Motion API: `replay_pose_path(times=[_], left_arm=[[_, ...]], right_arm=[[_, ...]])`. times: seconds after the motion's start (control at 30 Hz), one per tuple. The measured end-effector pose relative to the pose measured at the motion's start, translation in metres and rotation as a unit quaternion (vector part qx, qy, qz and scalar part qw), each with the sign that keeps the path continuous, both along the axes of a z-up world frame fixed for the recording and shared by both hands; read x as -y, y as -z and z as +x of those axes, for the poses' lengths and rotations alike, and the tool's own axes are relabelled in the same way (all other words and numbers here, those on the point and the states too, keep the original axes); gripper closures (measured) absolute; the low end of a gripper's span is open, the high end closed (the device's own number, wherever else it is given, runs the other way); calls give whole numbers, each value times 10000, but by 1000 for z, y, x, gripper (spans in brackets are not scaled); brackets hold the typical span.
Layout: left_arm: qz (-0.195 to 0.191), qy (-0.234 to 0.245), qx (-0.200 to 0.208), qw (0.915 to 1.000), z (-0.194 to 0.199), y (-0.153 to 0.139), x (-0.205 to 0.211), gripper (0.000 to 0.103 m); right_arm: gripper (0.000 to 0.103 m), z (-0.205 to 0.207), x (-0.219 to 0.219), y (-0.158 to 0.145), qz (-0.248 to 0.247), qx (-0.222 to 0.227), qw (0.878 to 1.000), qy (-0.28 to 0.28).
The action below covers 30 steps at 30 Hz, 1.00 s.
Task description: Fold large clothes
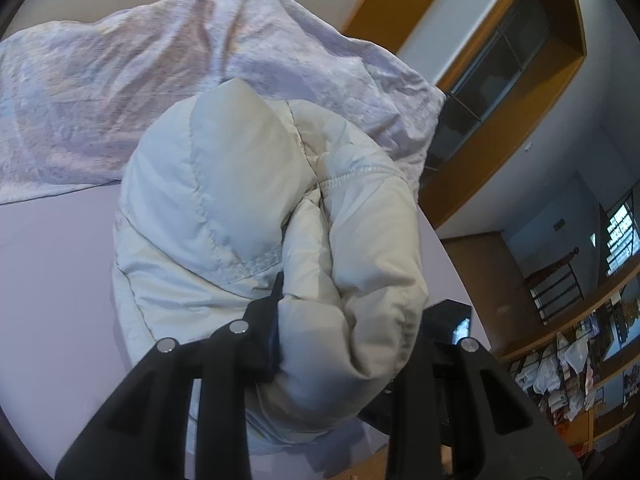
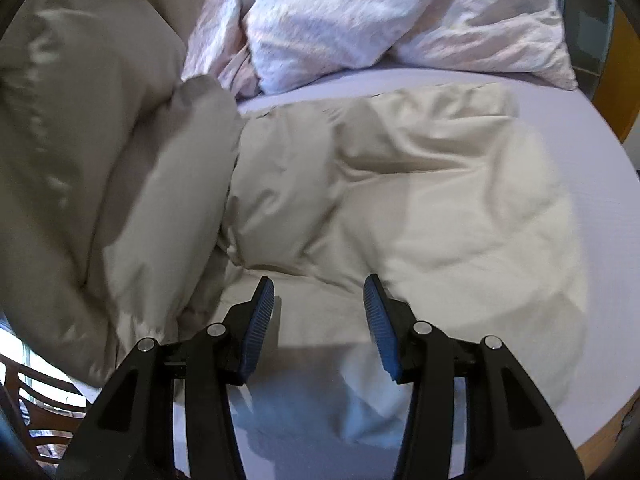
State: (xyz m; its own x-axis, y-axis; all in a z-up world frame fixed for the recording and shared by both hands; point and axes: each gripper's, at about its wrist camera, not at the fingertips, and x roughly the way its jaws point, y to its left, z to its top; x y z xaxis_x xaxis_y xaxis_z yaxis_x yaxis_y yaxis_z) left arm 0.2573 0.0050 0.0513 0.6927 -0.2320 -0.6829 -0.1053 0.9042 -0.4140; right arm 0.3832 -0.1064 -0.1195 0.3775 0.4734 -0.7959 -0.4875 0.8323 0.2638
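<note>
Pinching a thick bunched fold of the cream puffer jacket (image 1: 272,216), your left tongs (image 1: 344,320) have padding bulging between the fingers; one blue pad (image 1: 274,344) presses the fabric on the left, while the opposite finger is buried behind the fold. The jacket hangs lifted here over the lilac bed sheet (image 1: 52,272), with a crumpled pale pink duvet (image 1: 120,92) heaped behind it.

Only your left view takes in the room: a wall unit with orange-brown framing (image 1: 516,92), a dark chair (image 1: 556,284), and cluttered shelves (image 1: 568,364) at the lower right.

Your right view gives what the left cannot: the rest of the jacket (image 2: 420,200) spread flat across the sheet (image 2: 580,112), and a raised part of it hanging as a blurred mass along the left side. Your right tongs (image 2: 320,304) stand spread, both ribbed blue pads (image 2: 260,320) clear, nothing between them, hovering over the jacket's near edge. The duvet (image 2: 360,12) lies beyond the garment. A wooden chair back (image 2: 36,392) shows at the lower left.

No brand, label or writing can be read in either view.
</note>
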Motion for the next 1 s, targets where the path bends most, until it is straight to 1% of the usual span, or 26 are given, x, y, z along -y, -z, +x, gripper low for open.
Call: replay_pose_path(times=[0.13,0.27,0.33,0.47,0.63,0.77,0.9,1.0], left_arm=[[-53,262,-46,9996,15,4,28,74],[-62,574,-115,9983,30,11,60,74],[-87,735,-212,9970,41,19,80,74],[-135,955,-424,9944,58,34,113,74],[-31,1129,-649,9915,71,50,146,74],[-6,1122,-754,9908,77,57,153,73],[33,1100,-751,9911,75,56,153,72],[-16,1121,-760,9908,73,56,153,72]], right_arm=[[54,-5,33,0,-112,87,9997,207],[54,-5,64,8,-57,-23,9989,457],[54,-8,77,10,-40,-41,9986,532],[54,-9,90,12,-39,-32,9982,606],[54,-5,103,15,32,-91,9975,698],[54,-3,109,19,68,-137,9975,686],[54,-2,111,24,81,-176,9978,633],[53,2,112,28,75,-213,9979,606]])
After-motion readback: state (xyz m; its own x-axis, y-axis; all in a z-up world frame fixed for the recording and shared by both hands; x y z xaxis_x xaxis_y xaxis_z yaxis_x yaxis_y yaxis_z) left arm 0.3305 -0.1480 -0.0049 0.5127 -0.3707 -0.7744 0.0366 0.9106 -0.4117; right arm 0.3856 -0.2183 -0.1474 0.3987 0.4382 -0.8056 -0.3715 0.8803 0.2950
